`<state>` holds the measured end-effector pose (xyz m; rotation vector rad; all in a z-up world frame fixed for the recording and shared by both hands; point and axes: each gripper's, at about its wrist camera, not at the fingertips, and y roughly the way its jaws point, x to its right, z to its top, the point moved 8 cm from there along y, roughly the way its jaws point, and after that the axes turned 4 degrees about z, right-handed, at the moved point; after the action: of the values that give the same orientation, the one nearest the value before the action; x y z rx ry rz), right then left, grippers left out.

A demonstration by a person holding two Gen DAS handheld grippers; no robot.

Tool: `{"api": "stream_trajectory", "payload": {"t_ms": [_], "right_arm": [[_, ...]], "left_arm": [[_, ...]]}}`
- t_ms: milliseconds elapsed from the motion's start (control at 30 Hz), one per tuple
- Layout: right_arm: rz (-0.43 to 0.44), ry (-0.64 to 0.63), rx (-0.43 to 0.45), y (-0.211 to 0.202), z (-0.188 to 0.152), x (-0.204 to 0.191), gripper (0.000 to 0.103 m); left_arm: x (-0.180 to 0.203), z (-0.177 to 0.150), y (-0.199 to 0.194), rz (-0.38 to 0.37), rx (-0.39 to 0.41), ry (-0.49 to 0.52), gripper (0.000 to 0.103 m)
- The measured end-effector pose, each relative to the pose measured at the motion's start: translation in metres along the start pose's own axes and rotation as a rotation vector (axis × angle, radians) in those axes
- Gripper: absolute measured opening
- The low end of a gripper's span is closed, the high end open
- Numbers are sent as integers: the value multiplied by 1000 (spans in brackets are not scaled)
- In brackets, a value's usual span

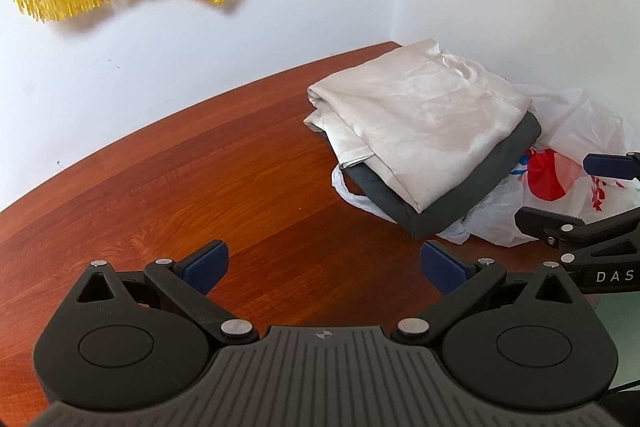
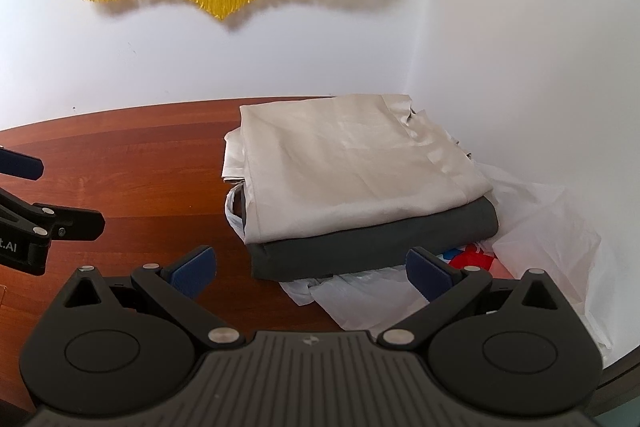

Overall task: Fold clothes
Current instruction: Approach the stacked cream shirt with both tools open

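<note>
1. Left wrist view: the left gripper point(image 1: 324, 267) hangs with its jaws wide and nothing between them, over bare table point(image 1: 168, 187). The cream cloth point(image 1: 420, 123) lies folded on a folded grey cloth point(image 1: 448, 203), both resting partly on a plastic bag point(image 1: 560, 155) in the far corner. As a judgement, the slippery bag could let the stack slide if it is pushed or tugged sideways. Open room lies to the left; the walls close in behind and to the right of the stack.
2. Right wrist view: the right gripper point(image 2: 310, 269) is likewise spread wide and empty, just short of the grey cloth's near edge. A pinch here could catch bag film along with the cloth. The stack would fit folding already done or clothes waiting to be opened.
</note>
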<state>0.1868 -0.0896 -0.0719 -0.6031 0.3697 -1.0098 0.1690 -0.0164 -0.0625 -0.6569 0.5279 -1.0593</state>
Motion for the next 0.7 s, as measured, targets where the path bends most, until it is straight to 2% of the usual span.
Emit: {"api": "stream_trajectory", "payload": {"t_ms": [133,400,700], "right_arm": [[-19,12,-4,-3,2,-19,102],[-22,10,-8,-11,6,-25,102],[-3,-7,-15,-5,8,-8,102]], "left_arm": [[0,0,-1,9,-2,-7,103],[-3,-4,-1,21,-11,-17,103],[4,-7,-2,31,-19,-20,103]]}}
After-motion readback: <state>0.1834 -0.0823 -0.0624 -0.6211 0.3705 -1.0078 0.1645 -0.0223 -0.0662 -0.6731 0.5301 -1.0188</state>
